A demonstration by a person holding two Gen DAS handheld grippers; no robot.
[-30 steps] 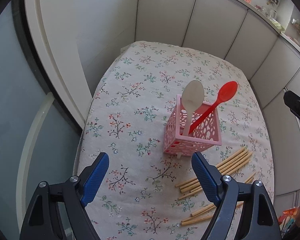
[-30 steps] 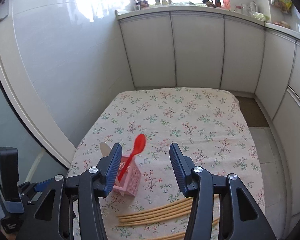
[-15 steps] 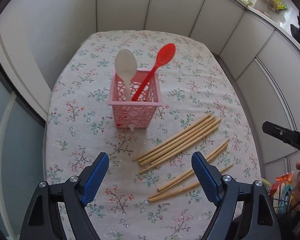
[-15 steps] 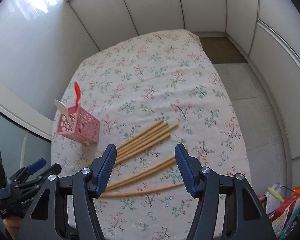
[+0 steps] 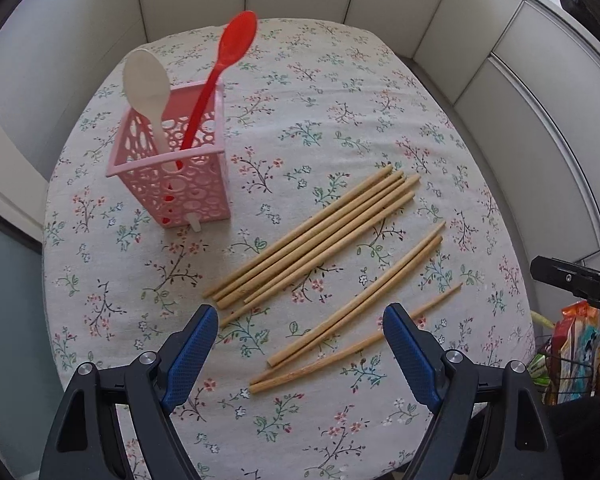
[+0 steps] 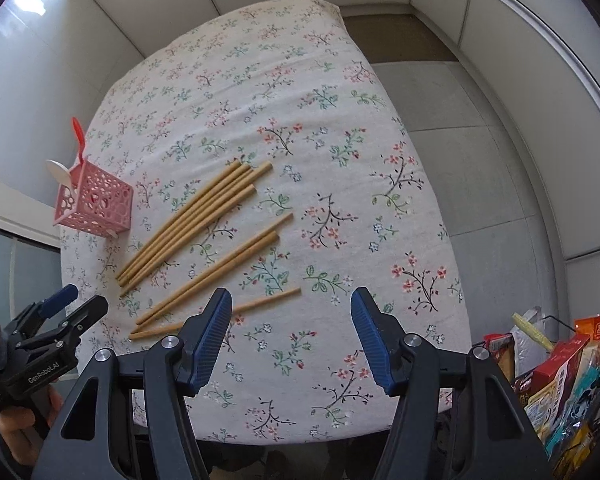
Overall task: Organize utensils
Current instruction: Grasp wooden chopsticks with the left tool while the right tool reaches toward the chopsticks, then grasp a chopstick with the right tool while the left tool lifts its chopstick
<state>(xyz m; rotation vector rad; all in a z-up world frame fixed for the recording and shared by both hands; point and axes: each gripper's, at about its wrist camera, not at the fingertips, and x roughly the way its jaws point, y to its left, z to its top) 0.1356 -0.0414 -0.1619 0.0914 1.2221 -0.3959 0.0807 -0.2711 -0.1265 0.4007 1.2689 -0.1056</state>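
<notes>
I am holding my left gripper (image 5: 298,344) wide apart over the near edge of the table (image 5: 380,80), gripping nothing, and my right gripper (image 6: 291,338) is gaping just as wide and just as empty, hovering further toward the right side.

As I am judging it, the job is partly done. Two spoons are already standing in the pink basket (image 5: 180,184) at the left of the cloth: the white spoon (image 5: 148,84) and the red spoon (image 5: 224,64), both leaning with bowls up. The chopsticks (image 5: 316,236) are lying loose on the cloth, so they are what is left, and I am not touching any of them.

They are plain light wood, long and thin, all slanting the same way. One cluster of about six is lying tight together just beside the basket; a touching pair (image 5: 360,296) is lying nearer me, and at least one single stick (image 6: 220,314) closest to my fingers. The exact count I am not able to tell.
</notes>
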